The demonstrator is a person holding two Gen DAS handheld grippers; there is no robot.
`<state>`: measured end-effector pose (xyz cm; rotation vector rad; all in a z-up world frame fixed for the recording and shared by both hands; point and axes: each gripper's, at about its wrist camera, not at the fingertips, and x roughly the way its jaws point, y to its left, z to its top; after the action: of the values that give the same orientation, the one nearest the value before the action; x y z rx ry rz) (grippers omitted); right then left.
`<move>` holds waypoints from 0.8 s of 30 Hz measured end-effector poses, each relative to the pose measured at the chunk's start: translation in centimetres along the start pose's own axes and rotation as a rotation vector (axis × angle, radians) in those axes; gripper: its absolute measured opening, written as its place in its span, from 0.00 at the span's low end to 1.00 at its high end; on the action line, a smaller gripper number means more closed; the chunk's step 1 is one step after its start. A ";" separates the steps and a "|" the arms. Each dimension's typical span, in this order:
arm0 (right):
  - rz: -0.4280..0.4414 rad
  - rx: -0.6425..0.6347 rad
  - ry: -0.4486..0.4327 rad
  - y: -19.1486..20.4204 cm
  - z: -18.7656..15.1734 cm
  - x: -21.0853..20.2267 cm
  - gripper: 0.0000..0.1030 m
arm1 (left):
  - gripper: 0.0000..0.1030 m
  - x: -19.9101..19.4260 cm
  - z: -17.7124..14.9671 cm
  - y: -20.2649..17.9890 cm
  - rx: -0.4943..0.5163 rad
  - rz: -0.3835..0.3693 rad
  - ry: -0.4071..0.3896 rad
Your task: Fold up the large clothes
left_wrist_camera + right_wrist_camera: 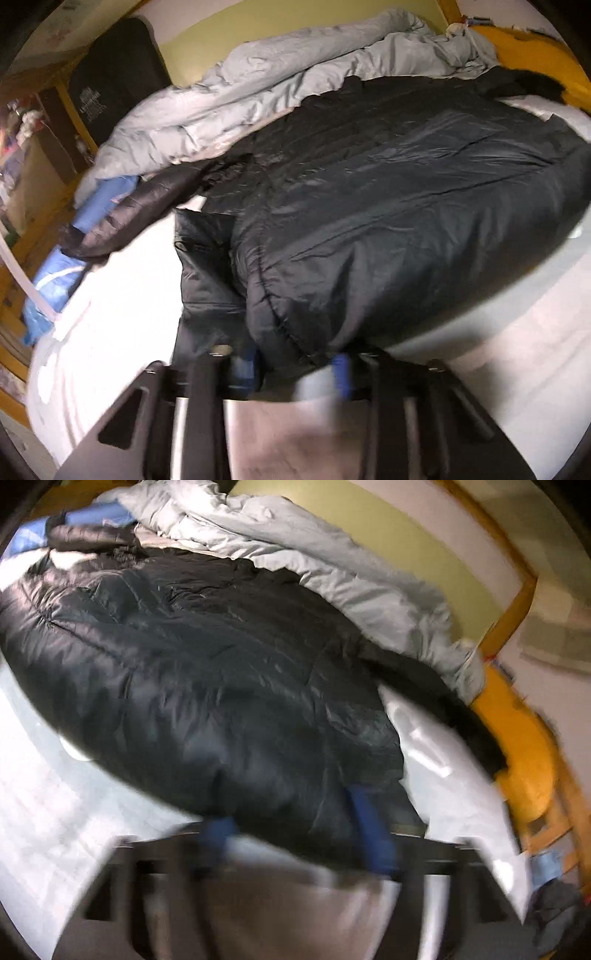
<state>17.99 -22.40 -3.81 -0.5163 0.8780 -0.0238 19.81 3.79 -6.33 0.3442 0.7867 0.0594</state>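
Observation:
A large black puffy jacket lies spread across the white bed sheet. Its near hem bunches between the blue pads of my left gripper, which is shut on that hem at the jacket's left end. In the right wrist view the same jacket fills the middle. My right gripper is shut on the near edge, with fabric over and between its blue fingers. Both views are blurred, so the exact contact is soft.
A crumpled grey duvet is heaped behind the jacket along the green wall. A blue bundle and a dark brown padded piece lie at the bed's left end. A white pillow and an orange wooden frame are at the right.

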 end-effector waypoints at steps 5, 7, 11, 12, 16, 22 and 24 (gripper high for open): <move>0.069 0.070 0.033 -1.2 -0.7 -3.0 0.11 | 0.22 -3.4 -0.6 1.3 -0.111 -0.137 0.034; 0.121 0.093 0.057 -1.3 -1.5 -4.5 0.11 | 0.22 -4.9 -1.7 2.0 -0.136 -0.183 0.058; 0.192 0.059 0.097 -0.5 -3.5 -7.4 0.11 | 0.22 -7.8 -4.1 2.1 -0.120 -0.222 0.096; 0.199 0.052 0.103 -0.3 -3.9 -8.0 0.11 | 0.22 -8.7 -4.7 2.2 -0.115 -0.230 0.104; 0.219 0.050 0.115 -0.3 -4.1 -9.9 0.15 | 0.24 -10.7 -5.1 2.8 -0.139 -0.251 0.111; 0.123 0.094 0.037 -2.4 -1.5 -10.8 0.45 | 0.45 -12.0 -3.3 4.1 -0.169 -0.208 0.045; 0.084 0.115 -0.008 -3.3 -0.3 -10.9 0.57 | 0.60 -12.1 -2.1 4.9 -0.175 -0.178 0.007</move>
<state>11.38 -22.92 5.41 -0.3719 0.8844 0.0046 10.11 6.79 2.13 0.1074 0.8100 -0.0378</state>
